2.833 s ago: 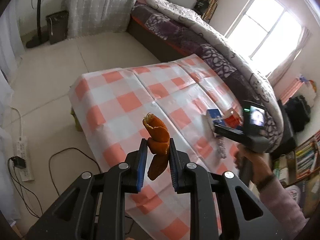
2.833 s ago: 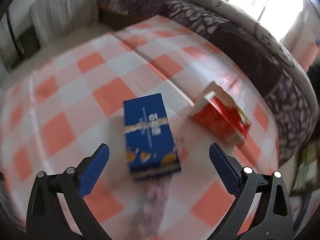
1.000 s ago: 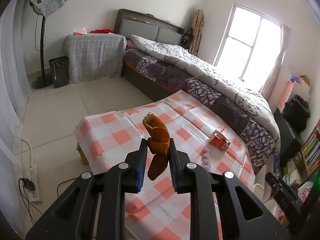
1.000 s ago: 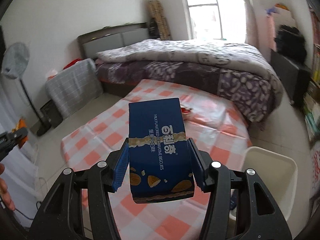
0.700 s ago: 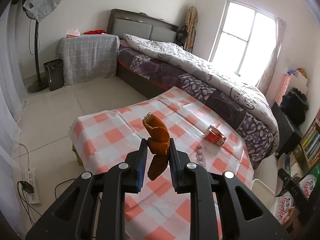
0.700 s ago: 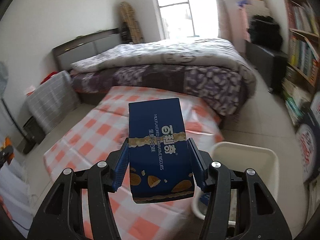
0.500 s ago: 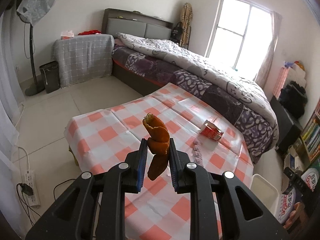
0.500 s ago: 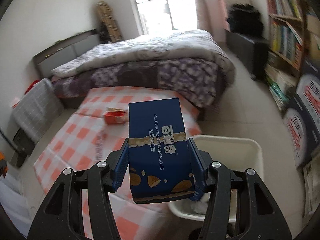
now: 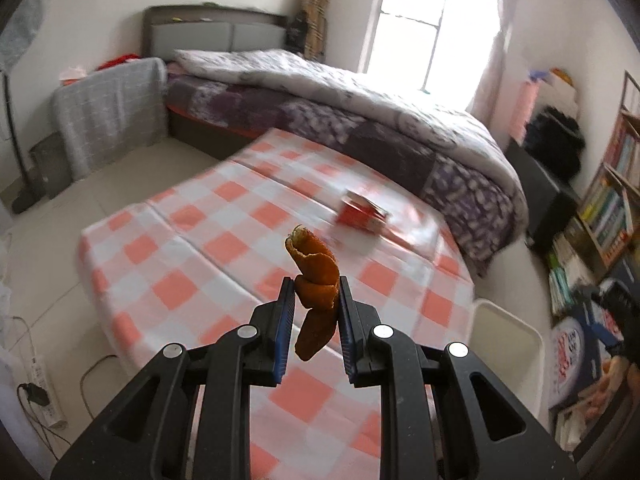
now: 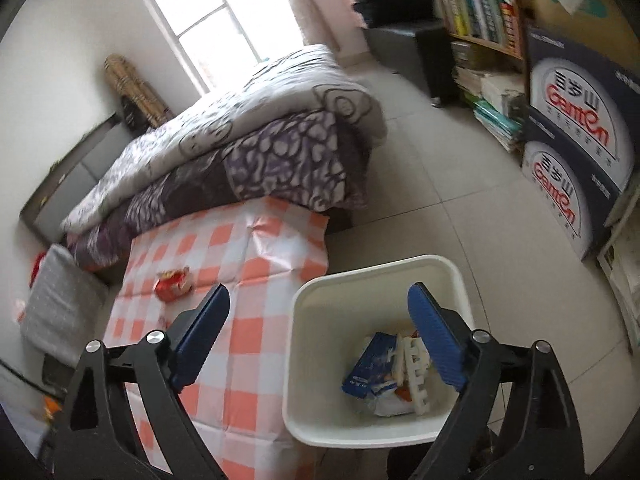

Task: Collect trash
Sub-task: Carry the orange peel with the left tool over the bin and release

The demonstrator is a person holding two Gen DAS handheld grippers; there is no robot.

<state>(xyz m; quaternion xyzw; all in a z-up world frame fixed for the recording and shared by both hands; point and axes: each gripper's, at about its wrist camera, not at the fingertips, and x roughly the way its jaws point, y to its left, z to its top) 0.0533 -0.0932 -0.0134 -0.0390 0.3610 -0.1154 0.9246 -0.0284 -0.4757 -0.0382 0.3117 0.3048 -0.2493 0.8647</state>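
Note:
My left gripper [image 9: 314, 294] is shut on a curled orange peel [image 9: 314, 276] and holds it above the checked tablecloth [image 9: 224, 248]. A red packet [image 9: 362, 214] lies on the table's far side; it also shows in the right wrist view [image 10: 173, 280]. My right gripper [image 10: 318, 316] is open and empty above the white bin [image 10: 308, 360]. The blue biscuit box [image 10: 370, 362] lies inside the bin among other trash. The bin [image 9: 506, 344] also shows in the left wrist view, beside the table's right end.
A bed with a purple quilt [image 9: 360, 120] runs behind the table. Bookshelves [image 10: 476, 12] and stacked printed cartons [image 10: 576, 140] stand on the right. A power strip with cables [image 9: 38, 376] lies on the floor at left.
My right gripper has opened over the bin and the blue biscuit box has dropped into it. My left gripper, still holding the peel, has swung right toward the bin.

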